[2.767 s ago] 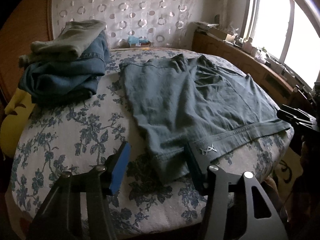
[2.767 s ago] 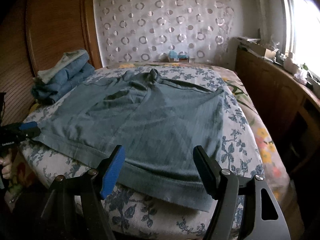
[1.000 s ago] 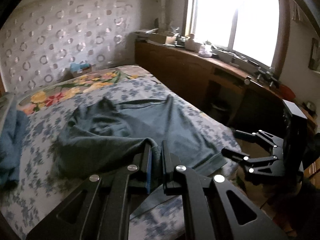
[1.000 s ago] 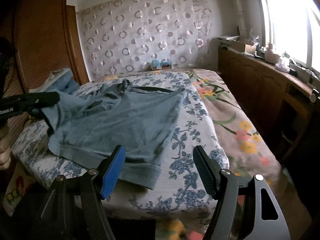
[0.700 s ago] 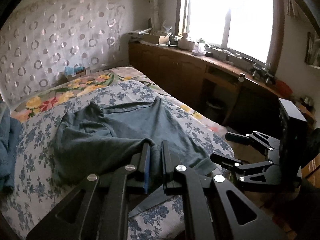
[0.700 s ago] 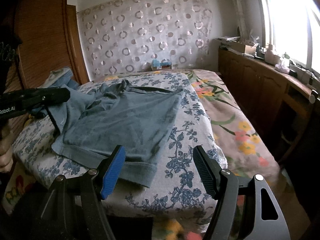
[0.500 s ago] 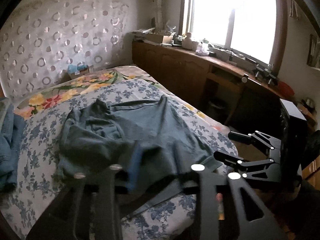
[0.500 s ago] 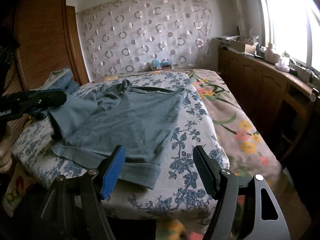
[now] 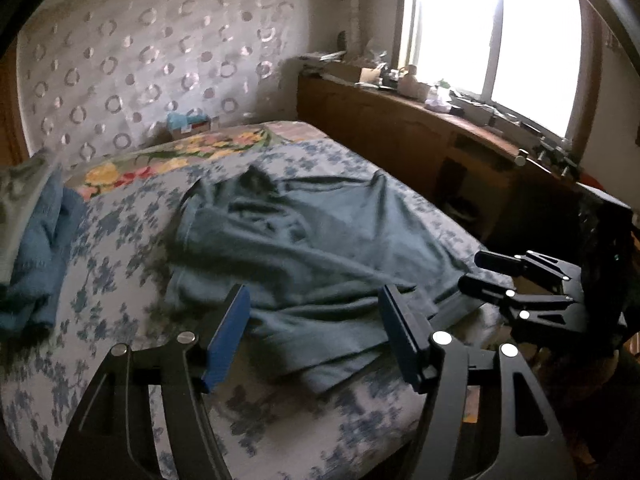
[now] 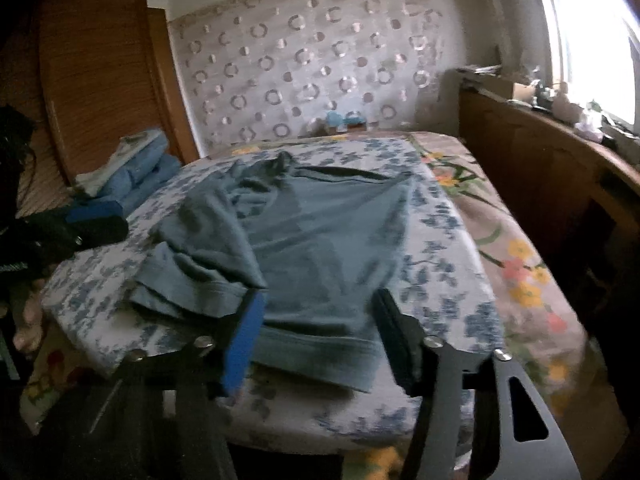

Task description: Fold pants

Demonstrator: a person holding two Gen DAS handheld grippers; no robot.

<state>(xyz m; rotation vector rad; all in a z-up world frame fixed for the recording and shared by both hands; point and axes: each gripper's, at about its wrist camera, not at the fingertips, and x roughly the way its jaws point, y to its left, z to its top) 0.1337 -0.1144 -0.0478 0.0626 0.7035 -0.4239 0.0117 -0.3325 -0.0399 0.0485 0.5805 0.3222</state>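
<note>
**Desk editor:** Where do the pants sit against the fingers?

**Photographer:** The blue-grey pants point(image 9: 304, 256) lie on the bed point(image 9: 112, 264), one side folded over the middle. The left gripper point(image 9: 314, 330) hangs over their near hem, fingers point(image 9: 226, 336) spread apart, cloth showing between them but pressed by neither pad. The right gripper point(image 10: 320, 334) frames the hem at the near corner from its own side; its fingers point(image 10: 244, 340) stand either side of the fabric with a gap, gripping nothing.

**Desk editor:** What differs from a second ago?

**Photographer:** Then the left fingers were shut on a pinch of cloth, held up over the garment. They have just been opening, and that flap now lies dropped across the pants as a rumpled fold. The right fingers have just been closing somewhat, from a wider spread, with the hem now between them. In the right wrist view the left gripper point(image 10: 80, 228) has drawn back towards the bed's left edge.

**Desk editor:** Edges and room to work?

**Photographer:** The near hem lies just short of the mattress's front edge. Bare floral sheet lies left of the pants, up to a stack of folded clothes point(image 10: 132, 172) by the wooden headboard point(image 10: 104, 80). To the right a strip of sheet, then a flowered blanket point(image 10: 516, 264), then a wooden cabinet point(image 10: 552, 168) under the window point(image 9: 492, 36). The patterned wall point(image 10: 312, 60) closes the far end. Both views are somewhat blurred.
</note>
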